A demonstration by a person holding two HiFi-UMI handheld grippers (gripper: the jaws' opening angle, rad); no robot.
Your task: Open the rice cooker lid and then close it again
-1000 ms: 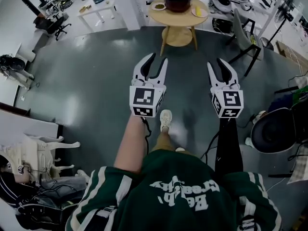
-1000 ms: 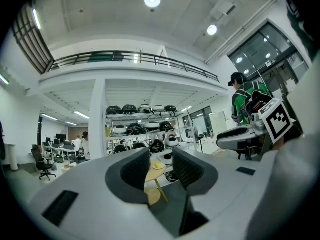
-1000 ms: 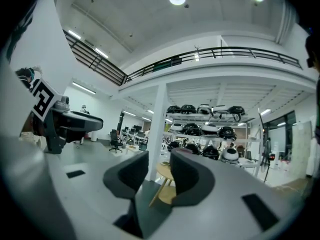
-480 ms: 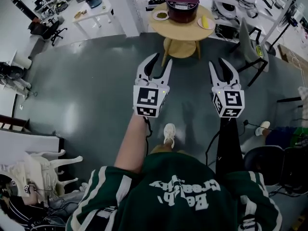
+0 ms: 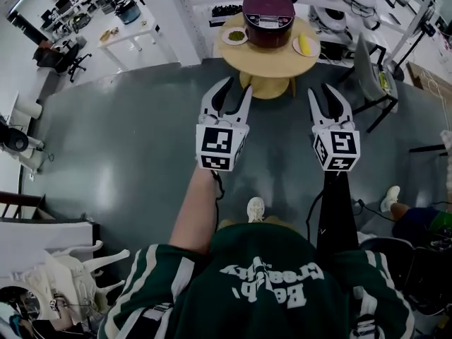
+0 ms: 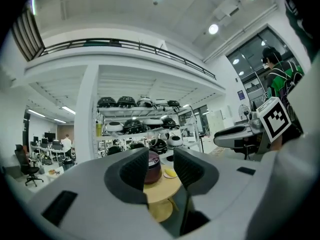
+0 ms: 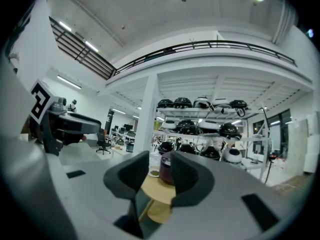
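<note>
Approach phase: we hold the left gripper [image 5: 235, 85] and right gripper [image 5: 318, 89] open and empty. The rice cooker [image 5: 268, 8] stands well ahead of both, lid down. Next we must reach its lid release.

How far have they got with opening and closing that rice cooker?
Nothing looks done yet: the dark maroon round rice cooker sits on the round wooden table with its lid down. In hand: the left gripper and right gripper point toward it, short of the table, jaws apart and empty. Still to do: reaching it, lifting the lid, shutting it again.
</note>
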